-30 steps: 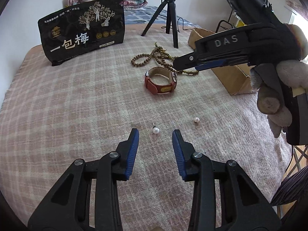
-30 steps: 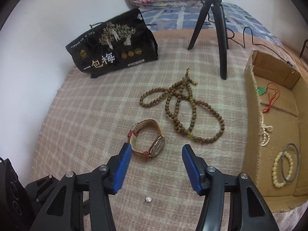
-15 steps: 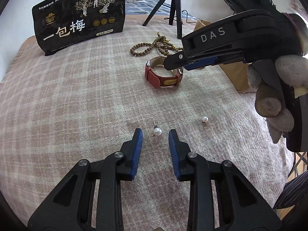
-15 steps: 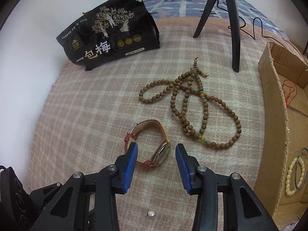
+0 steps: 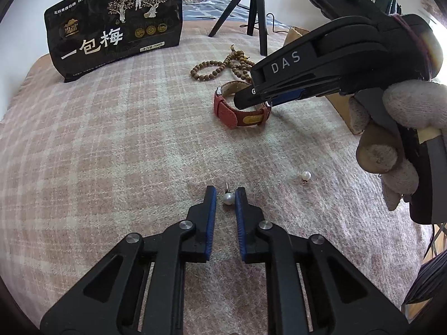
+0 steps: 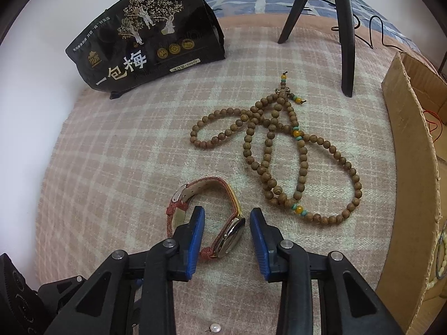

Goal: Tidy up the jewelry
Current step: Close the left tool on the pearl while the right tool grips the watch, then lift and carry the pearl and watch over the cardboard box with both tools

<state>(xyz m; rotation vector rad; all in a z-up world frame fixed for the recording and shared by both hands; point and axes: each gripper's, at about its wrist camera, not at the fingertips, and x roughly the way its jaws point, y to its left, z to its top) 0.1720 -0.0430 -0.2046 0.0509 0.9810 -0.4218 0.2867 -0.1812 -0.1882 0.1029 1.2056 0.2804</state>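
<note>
Closing left hand-held gripper (image 5: 225, 199) on pearl earring (image 5: 228, 197); narrowing right hand-held gripper (image 6: 226, 224) around watch (image 6: 223, 223), not yet gripping. Bead necklace (image 6: 279, 150), second earring (image 5: 306, 175) remaining on bed; some pieces already lying in cardboard box (image 6: 413, 150).

both wrist cams close, angled down at blanket (image 5: 111, 139); share watch (image 6: 223, 223).

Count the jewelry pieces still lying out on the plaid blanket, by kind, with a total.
White pearl stud earrings: 2
Red leather strap wristwatch: 1
Brown wooden bead necklace: 1
Total: 4
</note>
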